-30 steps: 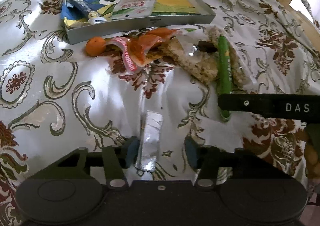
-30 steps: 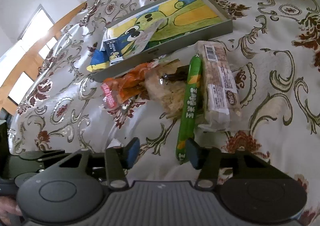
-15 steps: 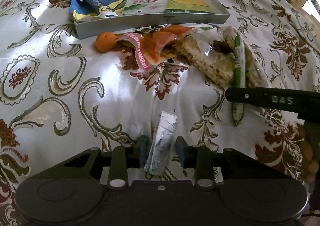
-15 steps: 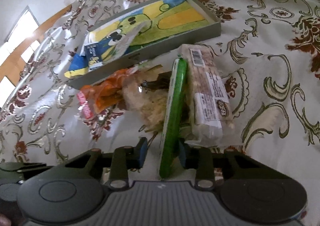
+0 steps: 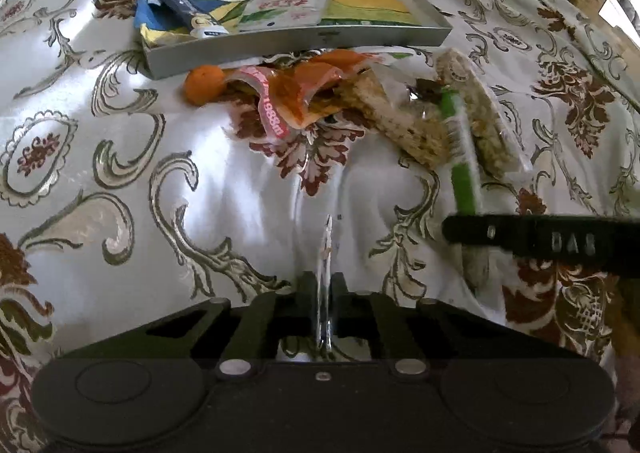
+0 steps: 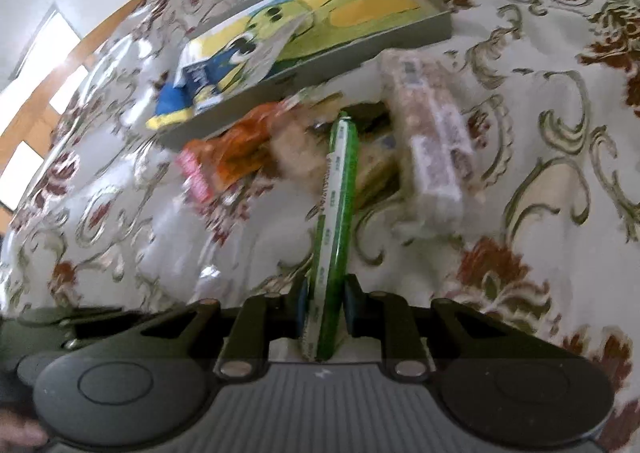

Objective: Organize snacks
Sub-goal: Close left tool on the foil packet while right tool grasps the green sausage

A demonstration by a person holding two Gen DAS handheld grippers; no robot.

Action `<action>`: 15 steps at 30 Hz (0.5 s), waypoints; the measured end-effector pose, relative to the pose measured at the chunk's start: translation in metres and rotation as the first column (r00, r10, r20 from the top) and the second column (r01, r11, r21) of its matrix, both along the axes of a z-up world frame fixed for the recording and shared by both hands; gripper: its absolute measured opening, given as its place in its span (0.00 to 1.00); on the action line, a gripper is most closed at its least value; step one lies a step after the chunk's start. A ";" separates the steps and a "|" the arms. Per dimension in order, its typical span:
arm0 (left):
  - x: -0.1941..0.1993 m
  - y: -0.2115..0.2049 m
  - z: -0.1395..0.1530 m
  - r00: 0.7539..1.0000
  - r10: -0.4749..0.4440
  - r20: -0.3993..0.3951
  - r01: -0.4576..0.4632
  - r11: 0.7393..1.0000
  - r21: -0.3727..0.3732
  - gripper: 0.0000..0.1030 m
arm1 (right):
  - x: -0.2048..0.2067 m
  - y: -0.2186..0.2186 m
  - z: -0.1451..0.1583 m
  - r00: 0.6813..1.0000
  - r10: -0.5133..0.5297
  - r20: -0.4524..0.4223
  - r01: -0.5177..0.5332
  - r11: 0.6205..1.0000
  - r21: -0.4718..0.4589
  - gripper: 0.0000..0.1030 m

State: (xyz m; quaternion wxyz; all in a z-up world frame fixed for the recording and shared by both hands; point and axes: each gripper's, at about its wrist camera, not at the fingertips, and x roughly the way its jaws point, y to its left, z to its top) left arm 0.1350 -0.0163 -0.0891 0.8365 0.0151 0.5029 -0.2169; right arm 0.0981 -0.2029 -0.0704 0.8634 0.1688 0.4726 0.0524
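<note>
The left gripper (image 5: 323,293) has its jaws closed tight on a thin silver packet (image 5: 325,253), which stands on edge between them over the patterned cloth (image 5: 120,157). The right gripper (image 6: 325,305) is closing on a long green stick (image 6: 336,221); the blue pads press its near end from both sides, and the stick runs forward from the jaws toward the pile of snacks. In the left view that gripper shows as a black bar at the right edge, crossing the stick's lower part. Beyond lies a grey tray (image 5: 304,41) with a cartoon picture on its floor; inside it, at the left end, are a dark blue packet (image 5: 180,9) and a pale sachet (image 5: 292,5). Just in front of the tray's near wall sit a small orange fruit (image 5: 204,84), an orange wrapper (image 5: 304,93) with a pink band, and a clear bag of crumbly cake (image 5: 400,121). A wrapped grain bar (image 6: 432,141) lies just right of the stick, well apart from the tray's right end. The right view is blurred.
</note>
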 end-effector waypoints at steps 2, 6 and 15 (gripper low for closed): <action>0.000 -0.001 -0.001 1.000 0.000 0.000 0.000 1.000 0.005 0.07 | -0.003 0.007 0.000 0.999 0.033 -0.007 -0.033 0.999 -0.011 0.19; 0.002 0.002 -0.002 1.000 0.016 -0.016 -0.016 1.000 -0.012 0.07 | -0.002 0.015 -0.001 0.998 0.060 -0.016 -0.060 0.998 -0.027 0.19; 0.009 0.010 -0.006 0.997 0.052 -0.056 -0.056 0.996 -0.064 0.11 | 0.012 0.014 -0.008 0.997 0.065 0.038 -0.064 0.997 -0.032 0.23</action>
